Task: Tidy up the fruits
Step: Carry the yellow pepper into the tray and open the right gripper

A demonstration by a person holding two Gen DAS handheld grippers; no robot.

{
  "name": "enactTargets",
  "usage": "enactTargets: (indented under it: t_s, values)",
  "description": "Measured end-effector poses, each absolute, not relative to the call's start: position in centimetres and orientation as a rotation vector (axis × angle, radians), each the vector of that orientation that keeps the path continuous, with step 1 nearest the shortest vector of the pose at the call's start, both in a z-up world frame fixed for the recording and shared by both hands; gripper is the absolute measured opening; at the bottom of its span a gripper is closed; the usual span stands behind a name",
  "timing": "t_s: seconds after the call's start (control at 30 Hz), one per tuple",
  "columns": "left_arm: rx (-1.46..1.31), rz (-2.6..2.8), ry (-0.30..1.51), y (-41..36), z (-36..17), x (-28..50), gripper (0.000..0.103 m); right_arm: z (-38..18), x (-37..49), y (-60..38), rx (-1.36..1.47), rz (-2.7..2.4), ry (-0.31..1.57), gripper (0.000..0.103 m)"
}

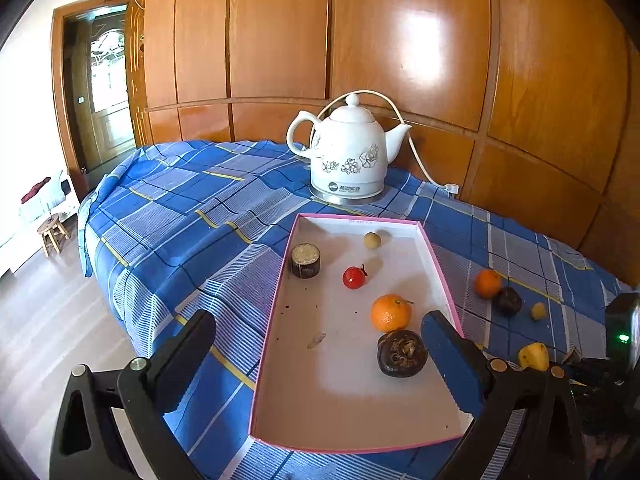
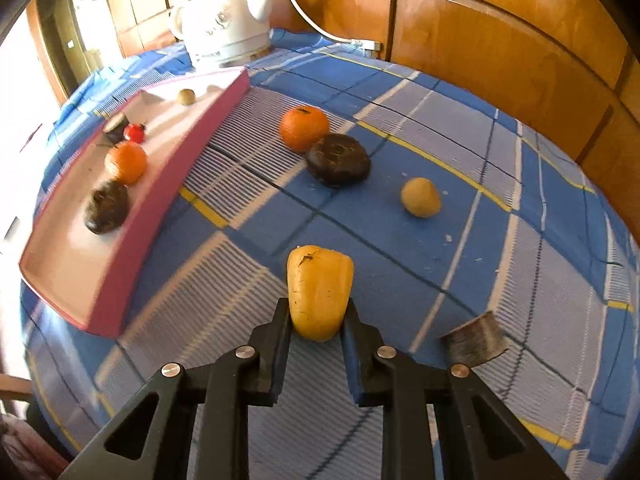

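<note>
A pink-rimmed shallow tray [image 1: 280, 292] [image 2: 132, 240] lies on the blue checked cloth. In it are an orange [image 1: 390, 313] [image 2: 125, 161], a dark brown fruit [image 1: 401, 353] [image 2: 106, 207], a red cherry-like fruit [image 1: 354, 277] [image 2: 134, 132], a small tan ball [image 1: 372, 240] [image 2: 186, 97] and a dark cylinder piece [image 1: 305, 260]. My left gripper [image 1: 320, 344] is open above the tray's near half. My right gripper [image 2: 316, 320] is shut on a yellow fruit [image 2: 319, 290] [image 1: 533, 356]. On the cloth lie another orange [image 2: 304, 127] [image 1: 488, 283], a dark flat fruit [image 2: 338, 159] [image 1: 507, 301] and a tan ball [image 2: 421, 197] [image 1: 538, 311].
A white electric kettle [image 1: 347, 151] [image 2: 224, 20] with a cord stands behind the tray, against the wooden panelled wall [image 1: 400, 40]. A dark cylinder piece [image 2: 475, 343] lies on the cloth right of my right gripper. The table edge drops off at left, with a stool [image 1: 52, 232] on the floor.
</note>
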State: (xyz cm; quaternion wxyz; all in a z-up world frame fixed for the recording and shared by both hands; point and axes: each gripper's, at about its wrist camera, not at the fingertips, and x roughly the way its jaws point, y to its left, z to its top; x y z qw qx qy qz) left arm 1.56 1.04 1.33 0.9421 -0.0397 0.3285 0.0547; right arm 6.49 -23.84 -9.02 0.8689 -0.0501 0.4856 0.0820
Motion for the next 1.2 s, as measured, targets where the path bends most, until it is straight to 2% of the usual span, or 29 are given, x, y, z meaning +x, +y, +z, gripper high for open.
enactTargets:
  t_s: [0.6,1.1,1.2]
  values:
    - [-0.124,0.1,0.684,2.1,1.1,1.3,0.103,-3.8,9.7,-14.7,-0.079,0.376,0.929,0.023]
    - [-0.137,0.099,0.713,2.9,0.3,1.6,0.103,-5.7,16.8,-9.6,-0.047,0.401,1.022,0.025]
    - [-0.139,0.095,0.727,3.1,0.0,1.7,0.103,-6.3,17.1,-9.5,-0.049,0.393,1.024,0.029]
